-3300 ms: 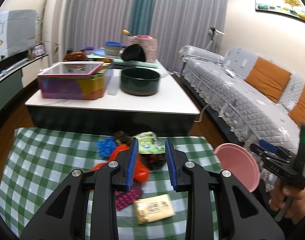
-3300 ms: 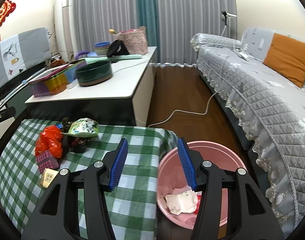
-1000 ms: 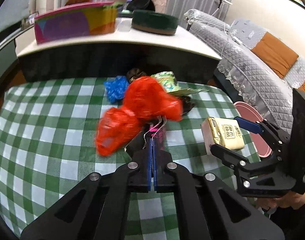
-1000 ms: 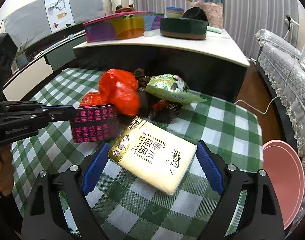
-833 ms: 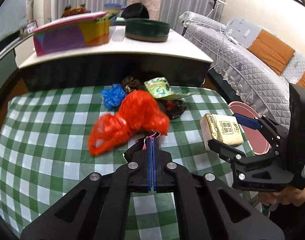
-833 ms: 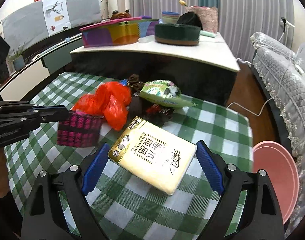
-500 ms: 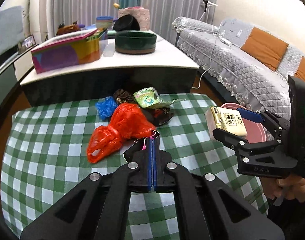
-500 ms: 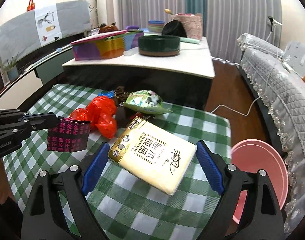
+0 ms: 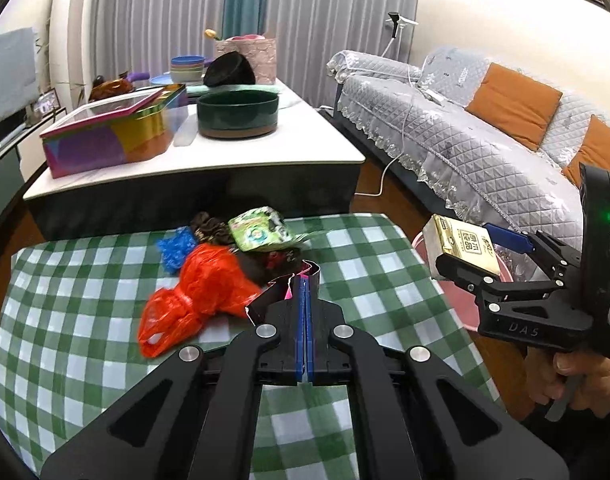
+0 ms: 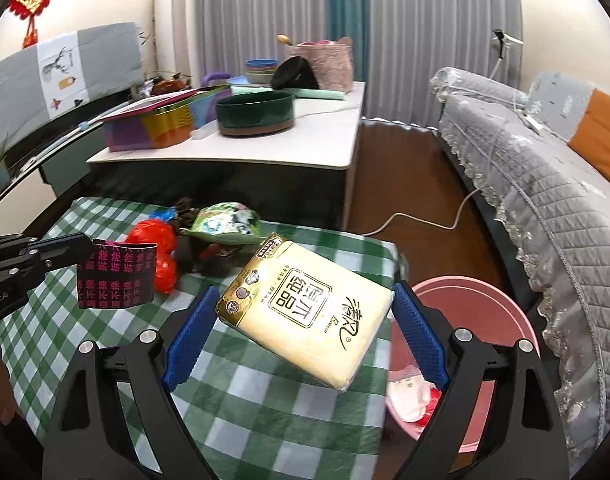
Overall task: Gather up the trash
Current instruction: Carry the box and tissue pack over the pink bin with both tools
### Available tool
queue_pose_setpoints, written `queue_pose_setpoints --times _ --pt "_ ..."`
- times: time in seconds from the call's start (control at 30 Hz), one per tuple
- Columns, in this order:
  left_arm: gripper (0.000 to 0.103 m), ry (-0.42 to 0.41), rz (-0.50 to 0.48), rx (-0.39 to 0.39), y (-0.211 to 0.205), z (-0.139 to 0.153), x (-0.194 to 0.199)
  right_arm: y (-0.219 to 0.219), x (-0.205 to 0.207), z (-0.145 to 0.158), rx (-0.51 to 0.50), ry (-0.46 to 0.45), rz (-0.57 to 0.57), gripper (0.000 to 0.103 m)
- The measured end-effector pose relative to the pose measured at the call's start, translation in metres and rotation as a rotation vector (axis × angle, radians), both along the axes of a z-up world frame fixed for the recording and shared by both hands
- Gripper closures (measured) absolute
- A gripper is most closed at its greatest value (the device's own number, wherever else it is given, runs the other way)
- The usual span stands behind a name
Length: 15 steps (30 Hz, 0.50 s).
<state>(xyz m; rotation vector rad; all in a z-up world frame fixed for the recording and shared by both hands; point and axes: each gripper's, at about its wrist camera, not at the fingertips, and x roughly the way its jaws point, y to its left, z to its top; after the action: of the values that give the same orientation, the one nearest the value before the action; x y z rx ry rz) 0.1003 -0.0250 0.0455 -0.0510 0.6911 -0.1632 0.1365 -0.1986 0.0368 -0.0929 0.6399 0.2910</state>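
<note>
Left wrist view: looking forward along the left claw (image 9: 304,280), close above the checked worktop (image 9: 77,320), facing the white table (image 9: 193,156) and sofa (image 9: 465,136). Right wrist view: looking forward along the right claw (image 10: 301,320), angled rightward over the pink bin (image 10: 485,300). Both are sharing the trash pile (image 9: 209,280), table, sofa

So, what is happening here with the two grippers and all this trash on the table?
A person is collecting trash from the green checked table. The right gripper is shut on a yellow tissue pack, held in the air beside the pink bin, which already holds some paper. The left gripper is shut on a black and pink wrapper. A red plastic bag, a green snack bag and other scraps lie on the table.
</note>
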Motion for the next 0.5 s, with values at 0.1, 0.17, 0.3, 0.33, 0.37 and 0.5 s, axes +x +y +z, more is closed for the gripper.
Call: queue_pose_setpoints --times 0.1,0.17,0.3,0.33,0.37,0.5 --pt "0.103 -0.01 -0.008 -0.004 -0.01 0.002 0.005 -0.01 0.001 0.003 0.009 -0.005 -0.02 0.017" --pt "0.103 -0.018 -0.014 -0.006 -0.017 0.002 0.008 -0.016 0.001 0.005 0.012 -0.011 -0.03 0.017" --pt "0.103 -0.02 -0.021 -0.013 -0.029 0.003 0.012 -0.029 0.001 0.01 0.02 -0.022 -0.054 0.017" --pt "0.103 -0.02 -0.024 -0.015 -0.032 0.002 0.014 -0.032 0.001 0.01 0.022 -0.022 -0.059 0.017" --pt "0.103 -0.019 -0.026 -0.016 -0.035 0.002 0.015 -0.035 0.001 0.01 0.024 -0.022 -0.064 0.017" --pt "0.103 -0.014 -0.039 -0.025 -0.047 0.001 0.02 -0.047 0.001 0.013 0.034 -0.025 -0.089 0.017"
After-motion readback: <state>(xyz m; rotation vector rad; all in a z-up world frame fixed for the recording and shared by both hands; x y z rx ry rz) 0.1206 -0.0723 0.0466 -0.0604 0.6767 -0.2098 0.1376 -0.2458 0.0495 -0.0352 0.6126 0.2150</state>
